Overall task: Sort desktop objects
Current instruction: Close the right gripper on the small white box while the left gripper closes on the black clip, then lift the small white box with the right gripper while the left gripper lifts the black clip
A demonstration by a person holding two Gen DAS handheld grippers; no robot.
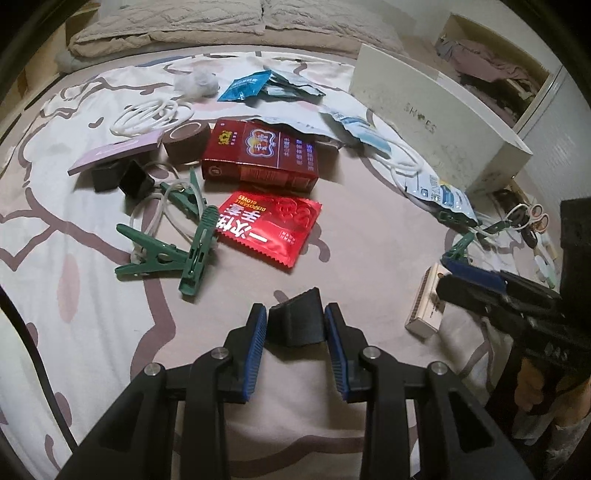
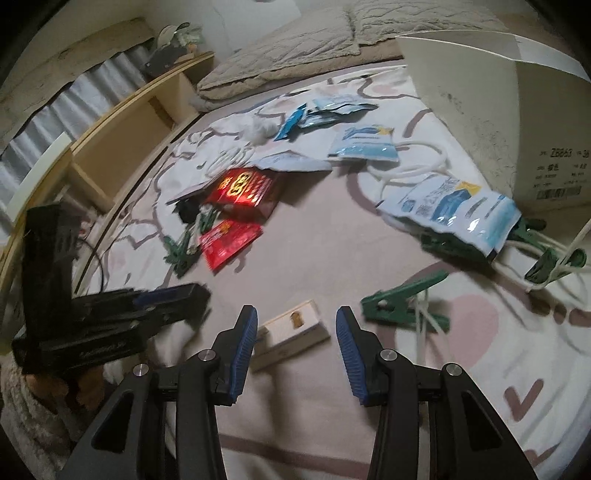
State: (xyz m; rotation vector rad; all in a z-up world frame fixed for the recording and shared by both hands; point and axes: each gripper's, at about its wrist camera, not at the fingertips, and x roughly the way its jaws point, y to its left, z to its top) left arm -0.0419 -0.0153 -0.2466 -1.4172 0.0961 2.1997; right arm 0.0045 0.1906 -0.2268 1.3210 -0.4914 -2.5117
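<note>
My left gripper [image 1: 295,320] is shut on a small black block [image 1: 297,322], held low over the bed sheet [image 1: 229,291]. My right gripper [image 2: 293,319] is open and empty, just above a small white box [image 2: 291,334], which also shows in the left wrist view [image 1: 426,304]. Ahead of the left gripper lie a red glove packet [image 1: 269,225], a red carton [image 1: 262,155], green clothes pegs [image 1: 177,247], two more black blocks [image 1: 122,177] and a brown tape roll [image 1: 186,142]. Green pegs [image 2: 402,295] lie to the right of the right gripper.
A white shoe box [image 1: 436,122] stands at the back right. Blue and white sachets [image 2: 454,210], white cables [image 1: 151,114], a lilac card [image 1: 114,155] and a cotton ball [image 1: 195,83] are scattered about. Pillows [image 1: 236,22] lie at the far end; a wooden shelf [image 2: 122,122] is left.
</note>
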